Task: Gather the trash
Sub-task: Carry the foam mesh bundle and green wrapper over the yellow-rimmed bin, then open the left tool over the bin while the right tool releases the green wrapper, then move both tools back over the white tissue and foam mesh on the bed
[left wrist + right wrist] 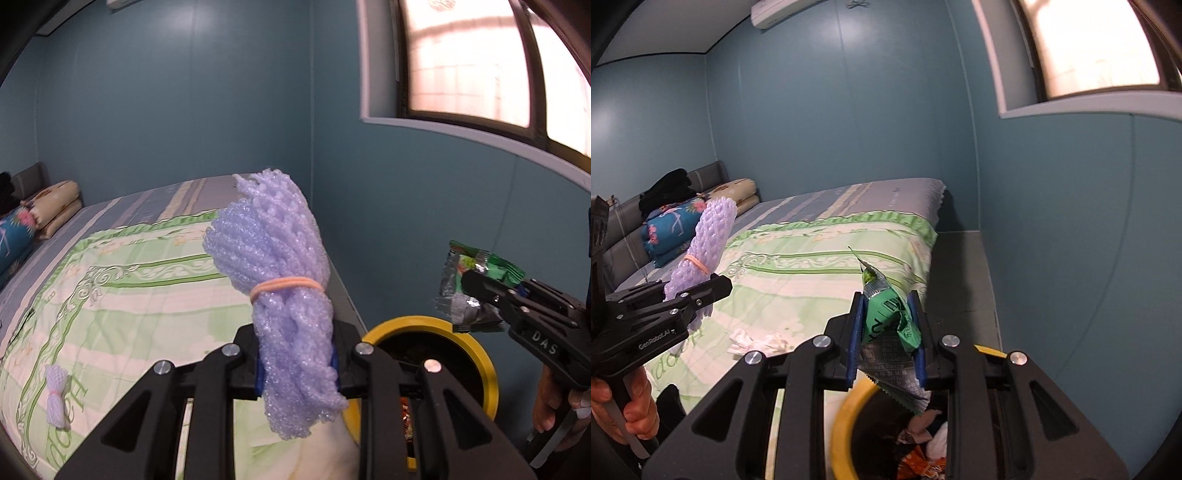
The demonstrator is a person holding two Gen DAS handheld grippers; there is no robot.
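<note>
Left to right: the left gripper point(297, 363) is clamped on a lilac foam net bundle point(275, 258) tied with an orange rubber band point(286, 286). The bundle stands up at twelve o'clock from the jaws, over the bed point(122, 280). It looks feather-light, soft and springy, best pinched below the band as now. At four o'clock sits the yellow-rimmed bin point(476, 354), already holding rubbish. The right gripper point(886, 332) is closed on a green snack wrapper point(892, 321), thin, crinkly and likely slippery, gripped mid-body; the bin rim point(846, 417) lies at six o'clock beneath it. A crumpled tissue point(757, 341) and a second small foam net point(57, 398) remain on the bed
</note>
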